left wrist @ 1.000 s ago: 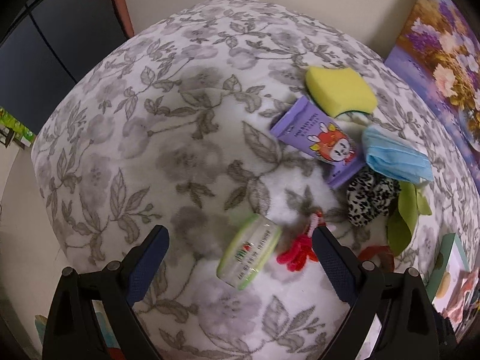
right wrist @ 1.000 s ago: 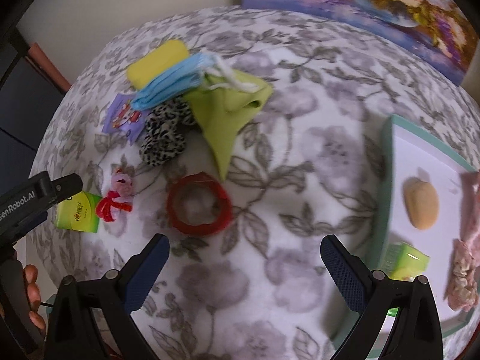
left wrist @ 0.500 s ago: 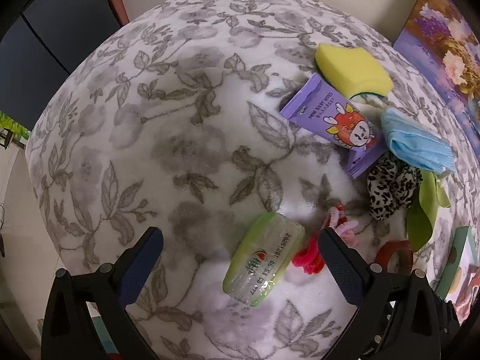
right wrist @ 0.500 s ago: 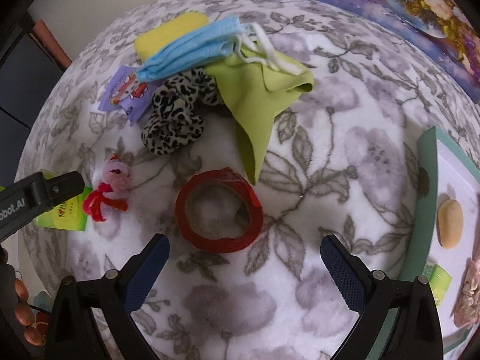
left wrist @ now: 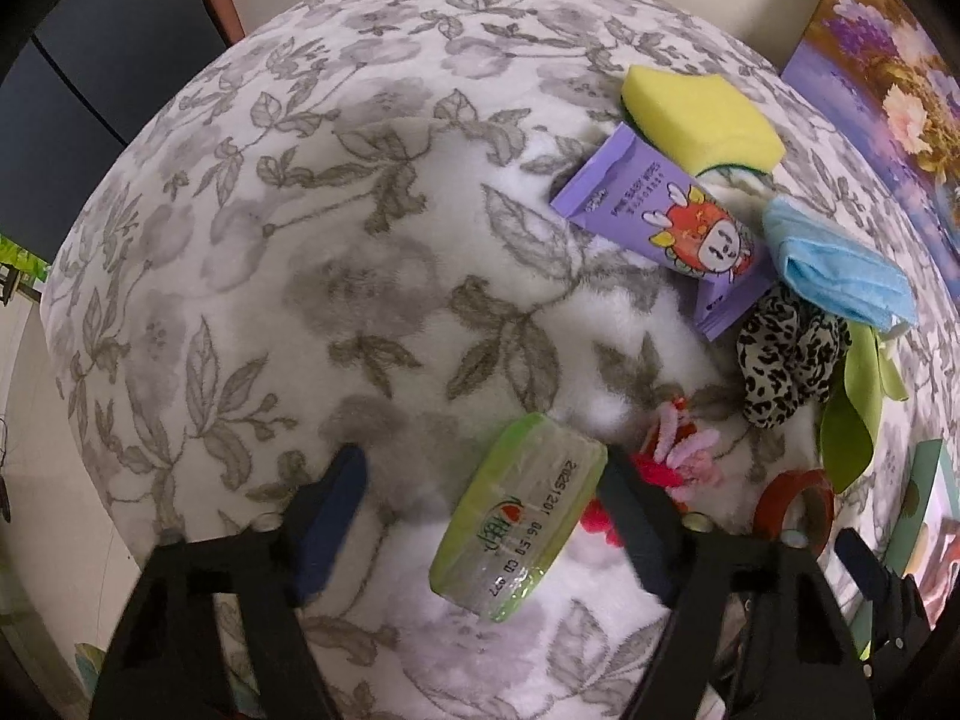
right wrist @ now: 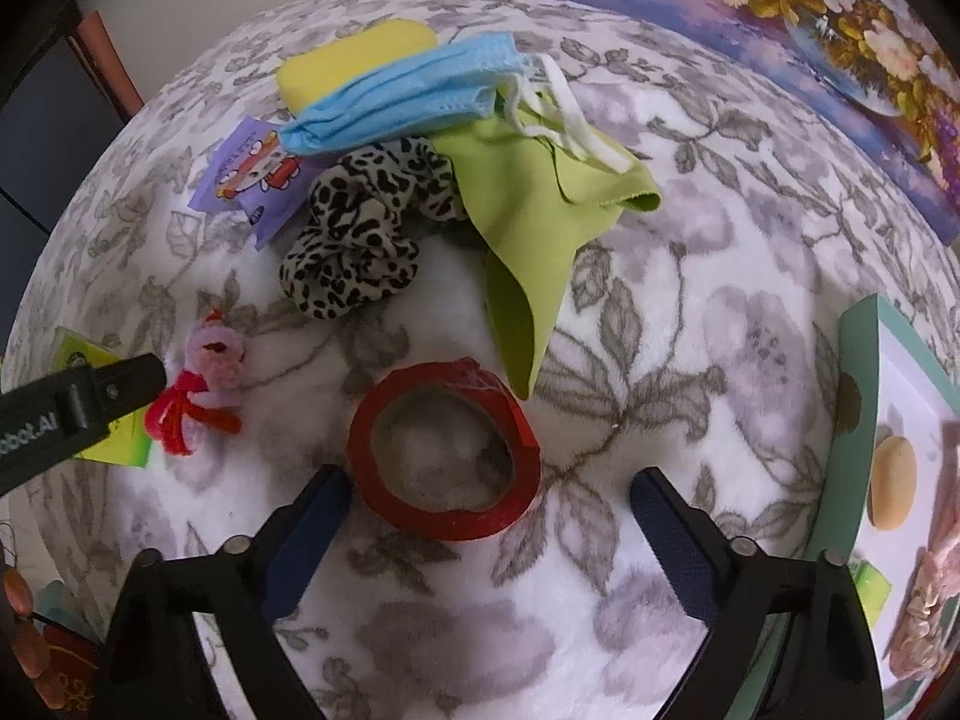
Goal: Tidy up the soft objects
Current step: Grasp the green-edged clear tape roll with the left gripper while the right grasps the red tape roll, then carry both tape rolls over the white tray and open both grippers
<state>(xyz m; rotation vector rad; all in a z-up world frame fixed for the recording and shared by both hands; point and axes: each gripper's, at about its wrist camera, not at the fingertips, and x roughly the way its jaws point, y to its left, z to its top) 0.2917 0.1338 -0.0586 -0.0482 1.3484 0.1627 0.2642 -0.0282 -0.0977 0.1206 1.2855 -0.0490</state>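
Two grippers, both mine, both pointing down at the floral fleece cover (left wrist: 360, 210). My left gripper (left wrist: 480, 510) is closing, the one green tissue pack (left wrist: 519, 516) between its fingers: the right finger sits at the pack's edge, the left finger is clear of it, so no grip yet. My right gripper (right wrist: 489, 510) is wide and closing, the one red tape roll (right wrist: 444, 450) lying just beyond its tips, untouched.

Count on the cover: one pink-and-red pipe-cleaner figure (right wrist: 201, 390) just right of the green pack, one leopard scrunchie (right wrist: 360, 240) farther off, one lime cloth (right wrist: 540, 228) to its right, one blue face mask (right wrist: 408, 96) lying over the scrunchie and cloth, one purple wipes pack (left wrist: 666, 228), one yellow sponge (left wrist: 702, 114) farthest away.

One teal-rimmed tray (right wrist: 852, 390) at far right holds a tan bun-shaped squishy (right wrist: 893, 483) and a pinkish item, cropped and blurry. One flower painting (right wrist: 810, 30) leans at the far right edge.
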